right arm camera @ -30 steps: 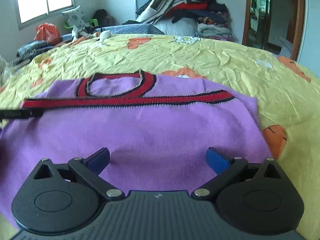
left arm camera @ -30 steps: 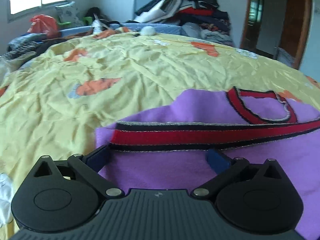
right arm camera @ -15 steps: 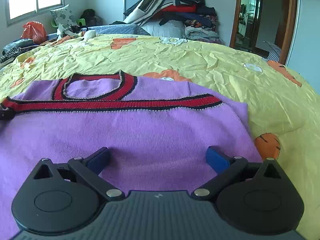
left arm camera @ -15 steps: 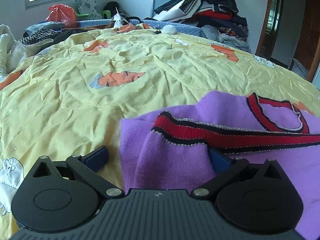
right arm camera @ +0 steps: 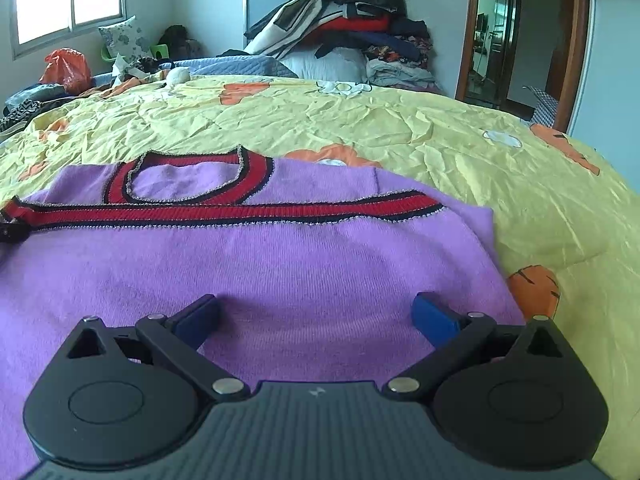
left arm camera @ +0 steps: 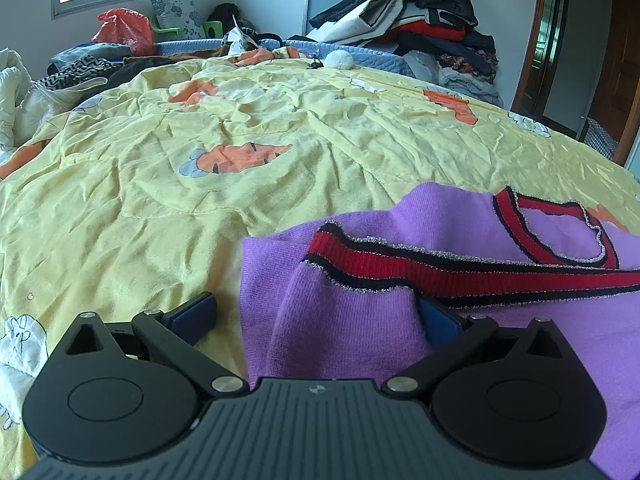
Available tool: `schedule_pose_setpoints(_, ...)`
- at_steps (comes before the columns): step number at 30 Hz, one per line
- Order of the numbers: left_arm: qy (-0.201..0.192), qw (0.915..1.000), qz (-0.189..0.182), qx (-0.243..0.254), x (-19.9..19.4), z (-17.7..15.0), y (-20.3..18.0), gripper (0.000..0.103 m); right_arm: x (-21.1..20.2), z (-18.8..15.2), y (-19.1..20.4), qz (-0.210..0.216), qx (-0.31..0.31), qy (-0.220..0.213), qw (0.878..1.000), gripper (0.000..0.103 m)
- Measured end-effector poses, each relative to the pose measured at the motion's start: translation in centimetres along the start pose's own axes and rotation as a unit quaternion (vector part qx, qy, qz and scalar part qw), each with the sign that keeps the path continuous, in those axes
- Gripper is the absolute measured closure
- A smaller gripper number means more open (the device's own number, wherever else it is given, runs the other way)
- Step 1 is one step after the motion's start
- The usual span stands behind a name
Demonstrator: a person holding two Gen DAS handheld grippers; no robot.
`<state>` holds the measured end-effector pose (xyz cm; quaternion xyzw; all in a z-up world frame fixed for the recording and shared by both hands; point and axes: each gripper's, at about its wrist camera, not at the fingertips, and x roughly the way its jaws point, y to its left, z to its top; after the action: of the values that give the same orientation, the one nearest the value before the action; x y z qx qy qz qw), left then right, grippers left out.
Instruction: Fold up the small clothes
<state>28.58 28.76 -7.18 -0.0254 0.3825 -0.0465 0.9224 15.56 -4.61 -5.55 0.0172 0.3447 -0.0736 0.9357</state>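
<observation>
Purple sweater (right arm camera: 280, 264) flat on yellow bedspread (right arm camera: 400, 128) — left gripper (left arm camera: 316, 316) spread wide at its rumpled corner, right gripper (right arm camera: 316, 316) gaping over its middle.

Ahead and to the left of the left gripper (left arm camera: 316, 312) the yellow bedspread (left arm camera: 200, 208) lies bare and wrinkled, open for passing. A raised fold of the purple sweater (left arm camera: 340, 320) bulges between its wide-apart jaws and covers the right finger. The right gripper (right arm camera: 316, 312) sits over flat sweater (right arm camera: 280, 260), with bare bedspread (right arm camera: 440, 132) beyond and to its right. A clothes heap (right arm camera: 344, 36) and an orange bag (right arm camera: 66, 66) crowd the bed's far edge.
</observation>
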Motion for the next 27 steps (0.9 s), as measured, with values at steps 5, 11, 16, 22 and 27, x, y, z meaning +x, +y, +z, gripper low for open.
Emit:
schedule_pose_setpoints(5, 0.009, 0.9998, -0.017, 0.001, -0.2, 0.2, 0.5, 0.000, -2.0, -1.0, 0.0, 0.005, -0.007, 0.013, 1.000, 0.000)
schedule_pose_setpoints(11, 0.043, 0.9943, -0.097, -0.013, -2.4, -0.1, 3.4, 0.000, -7.8, -6.3, -0.5, 0.032, -0.013, 0.020, 0.999, 0.000)
schedule_pose_setpoints(16, 0.067, 0.9781, -0.188, -0.060, -2.8, -0.2, 6.9, 0.000, -12.0, -9.1, 0.6, 0.003, -0.044, -0.022, 0.999, 0.000)
schedule_pose_setpoints(22, 0.105, 0.9553, -0.265, -0.078, 0.3, 2.8, 8.0, 0.000, -12.3, -7.6, 5.1, -0.009, -0.103, -0.066, 0.993, 0.000)
schedule_pose_setpoints(27, 0.154, 0.9290, -0.327, -0.077, 3.1, 5.2, 7.7, 0.000, -12.8, -5.5, 10.0, 0.019, -0.150, -0.097, 0.984, 0.000)
